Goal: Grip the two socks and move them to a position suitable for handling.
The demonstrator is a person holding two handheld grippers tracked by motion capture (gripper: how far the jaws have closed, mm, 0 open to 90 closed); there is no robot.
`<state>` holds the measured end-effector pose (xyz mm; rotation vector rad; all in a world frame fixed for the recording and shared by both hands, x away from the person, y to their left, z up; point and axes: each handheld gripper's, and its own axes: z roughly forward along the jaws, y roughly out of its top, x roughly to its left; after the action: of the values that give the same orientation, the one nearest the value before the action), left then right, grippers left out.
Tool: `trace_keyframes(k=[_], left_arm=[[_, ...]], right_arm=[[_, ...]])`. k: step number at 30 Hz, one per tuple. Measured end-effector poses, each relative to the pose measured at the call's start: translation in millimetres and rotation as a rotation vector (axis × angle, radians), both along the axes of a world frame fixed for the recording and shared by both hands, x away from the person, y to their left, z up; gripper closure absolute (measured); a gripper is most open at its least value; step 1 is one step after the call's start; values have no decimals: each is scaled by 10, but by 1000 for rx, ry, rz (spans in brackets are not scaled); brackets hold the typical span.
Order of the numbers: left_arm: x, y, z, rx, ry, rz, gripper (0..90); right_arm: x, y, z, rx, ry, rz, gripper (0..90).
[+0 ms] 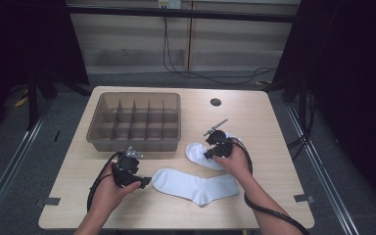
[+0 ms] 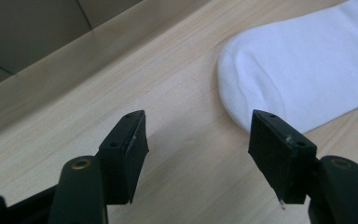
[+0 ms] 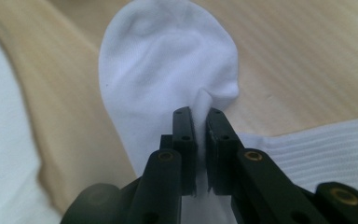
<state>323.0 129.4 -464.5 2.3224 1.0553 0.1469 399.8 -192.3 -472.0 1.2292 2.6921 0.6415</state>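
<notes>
2 soft white socks [image 1: 196,185] [image 1: 203,152] on pale woodgrain table [image 1: 254,117].

The table [image 1: 269,147] is pale wood-grain laminate, smooth and matt. Both socks, near [image 1: 196,186] and far [image 1: 198,152], are soft white knit cloth, ribbed at the cuff. At 11 o'clock, the divided tray [image 1: 98,117] looks like dull grey-brown plastic.

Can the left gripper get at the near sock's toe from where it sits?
Probably yes. The left gripper is open, the near sock has its toe just beyond the right jaw, and only bare table lies between.
</notes>
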Motion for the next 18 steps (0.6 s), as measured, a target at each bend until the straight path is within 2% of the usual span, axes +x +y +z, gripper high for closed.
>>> trace_keyframes(k=[3,4,5,6,7,9,10,13,15,16,18], left_arm=[[4,-12,3,0,-7,12,371],[3,-17,2,1,-4,16,380],[0,-24,3,1,-1,17,381],[-2,-33,2,-5,1,15,381],[-4,-42,3,0,0,11,381],[-2,-61,-2,1,0,11,391],[5,-71,-1,-1,13,14,398],[10,-83,4,-3,13,13,418],[16,-96,11,0,16,7,430],[21,-105,13,0,16,4,430],[39,-127,20,-2,20,-4,448]], right_arm=[[-118,18,11,34,26,27,841],[-222,63,-22,52,31,36,822],[-269,84,-37,78,24,30,788],[-269,84,-37,78,24,30,788],[-331,132,-41,126,45,30,720],[-371,159,-29,128,44,44,696],[-374,146,-7,125,31,47,680],[-323,-20,111,155,-14,-4,665],[-265,-198,191,144,-54,-52,667],[-265,-198,191,144,-54,-52,667],[-211,-405,244,164,-69,-118,712]])
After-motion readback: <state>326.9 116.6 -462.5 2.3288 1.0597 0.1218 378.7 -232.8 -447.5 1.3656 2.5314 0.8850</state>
